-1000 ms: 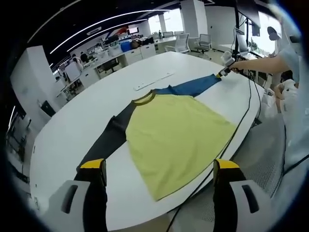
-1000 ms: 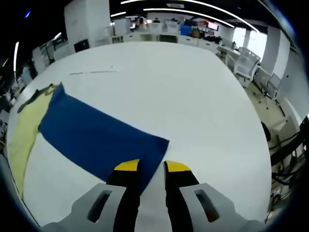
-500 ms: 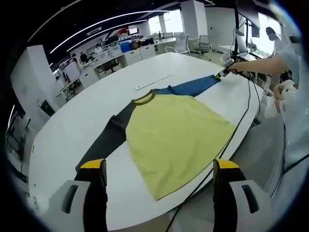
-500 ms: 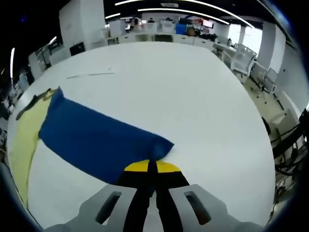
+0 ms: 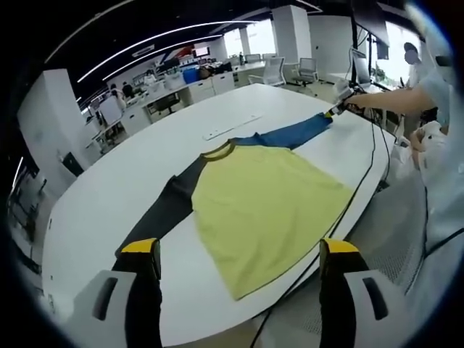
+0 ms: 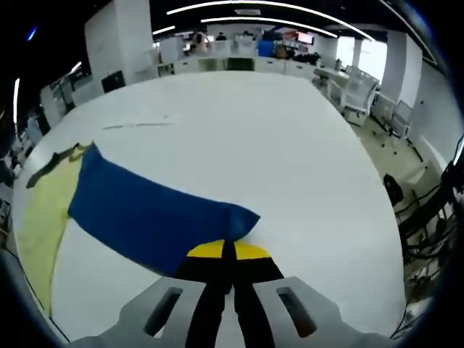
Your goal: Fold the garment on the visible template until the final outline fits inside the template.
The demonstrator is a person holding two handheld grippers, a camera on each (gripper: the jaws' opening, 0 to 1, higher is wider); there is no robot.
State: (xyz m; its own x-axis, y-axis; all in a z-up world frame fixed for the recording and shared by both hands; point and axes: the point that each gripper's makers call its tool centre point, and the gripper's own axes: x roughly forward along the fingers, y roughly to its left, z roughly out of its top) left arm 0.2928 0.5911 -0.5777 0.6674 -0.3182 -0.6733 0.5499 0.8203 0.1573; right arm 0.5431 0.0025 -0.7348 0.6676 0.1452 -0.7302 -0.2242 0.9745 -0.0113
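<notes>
A long-sleeved shirt lies flat on the white table. Its body is yellow, one sleeve is dark grey and the other is blue. My left gripper hovers open near the table's edge, its left jaw over the cuff end of the dark sleeve. My right gripper is shut on the cuff of the blue sleeve. That gripper also appears at the far end of the blue sleeve in the left gripper view, held by a person's hand.
A thin white strip lies on the table beyond the collar. A black cable runs along the table's right edge. Desks and office chairs stand past the far side. A person stands at the right.
The right gripper's jaws closed on the blue sleeve's cuff, bunching its corner. The left gripper has stayed in place.
</notes>
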